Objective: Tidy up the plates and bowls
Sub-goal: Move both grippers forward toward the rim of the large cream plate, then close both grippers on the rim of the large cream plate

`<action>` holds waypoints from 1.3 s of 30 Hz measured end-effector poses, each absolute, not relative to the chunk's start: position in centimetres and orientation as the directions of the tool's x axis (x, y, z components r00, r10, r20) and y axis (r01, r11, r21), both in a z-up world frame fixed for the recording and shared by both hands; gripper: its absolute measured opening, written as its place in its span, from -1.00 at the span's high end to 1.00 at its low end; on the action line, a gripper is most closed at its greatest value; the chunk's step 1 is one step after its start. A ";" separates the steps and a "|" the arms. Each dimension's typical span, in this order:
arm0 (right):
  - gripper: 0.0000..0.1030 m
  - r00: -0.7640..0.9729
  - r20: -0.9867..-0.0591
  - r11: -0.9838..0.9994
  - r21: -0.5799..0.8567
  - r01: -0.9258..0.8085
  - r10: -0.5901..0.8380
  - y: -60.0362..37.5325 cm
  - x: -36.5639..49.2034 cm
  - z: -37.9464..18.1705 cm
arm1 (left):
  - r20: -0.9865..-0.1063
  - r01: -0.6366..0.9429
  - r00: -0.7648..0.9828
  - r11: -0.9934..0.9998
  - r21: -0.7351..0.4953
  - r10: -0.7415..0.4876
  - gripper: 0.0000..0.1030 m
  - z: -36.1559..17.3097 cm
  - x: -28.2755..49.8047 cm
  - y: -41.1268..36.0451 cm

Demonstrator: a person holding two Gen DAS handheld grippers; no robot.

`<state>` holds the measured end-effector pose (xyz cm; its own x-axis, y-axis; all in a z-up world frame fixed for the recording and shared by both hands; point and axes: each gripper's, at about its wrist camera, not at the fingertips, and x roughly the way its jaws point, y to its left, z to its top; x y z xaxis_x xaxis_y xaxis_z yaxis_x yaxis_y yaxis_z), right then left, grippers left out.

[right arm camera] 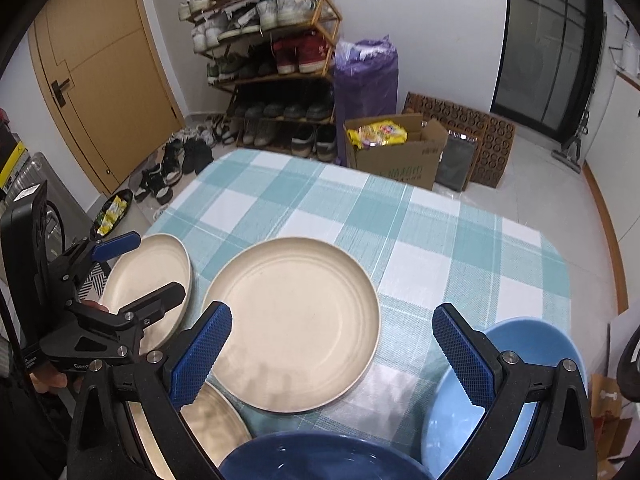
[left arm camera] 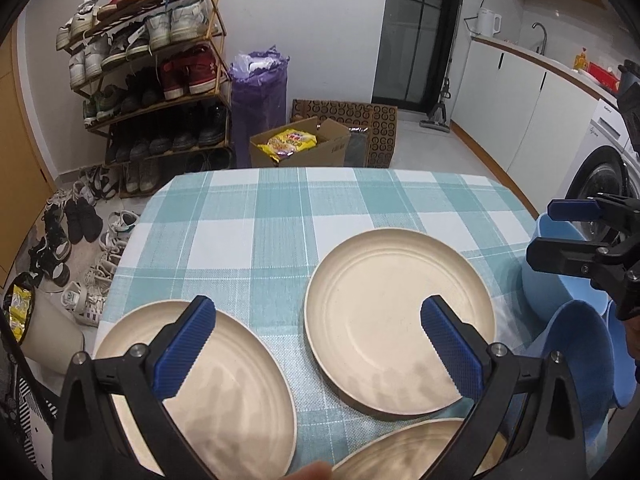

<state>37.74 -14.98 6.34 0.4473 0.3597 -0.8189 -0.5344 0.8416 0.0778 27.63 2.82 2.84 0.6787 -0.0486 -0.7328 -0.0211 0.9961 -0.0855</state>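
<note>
Your left gripper (left arm camera: 316, 344) and right gripper (right arm camera: 332, 354) both gape wide, empty, above the middle cream plate (left arm camera: 400, 320).

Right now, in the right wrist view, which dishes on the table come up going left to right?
Left cream plate → center cream plate → light blue bowl. The near cream plate and dark blue bowl overlap these, so they are omitted.

The right hand-held gripper (right arm camera: 332, 354) hangs wide open above the table (right arm camera: 440, 240), just right of the middle cream plate (right arm camera: 292, 324).
</note>
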 end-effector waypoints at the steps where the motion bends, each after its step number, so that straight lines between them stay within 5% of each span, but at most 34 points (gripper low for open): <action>1: -0.99 0.435 -0.829 0.843 0.077 -0.533 0.351 -14.8 38.0 5.9 | -0.741 -0.021 0.670 0.996 -0.081 -0.046 -1.00 2.5 27.8 2.9; 25: -0.97 0.136 -0.975 0.833 0.073 -0.549 0.175 -10.8 42.2 -2.1 | -0.832 -0.021 0.548 0.993 -0.116 -0.085 -0.85 -1.8 30.0 3.4; 39: -0.64 0.100 -0.989 0.818 0.035 -0.574 0.113 -9.9 42.7 -4.2 | -0.842 0.041 0.530 0.995 -0.096 -0.103 -0.62 -2.6 29.9 2.3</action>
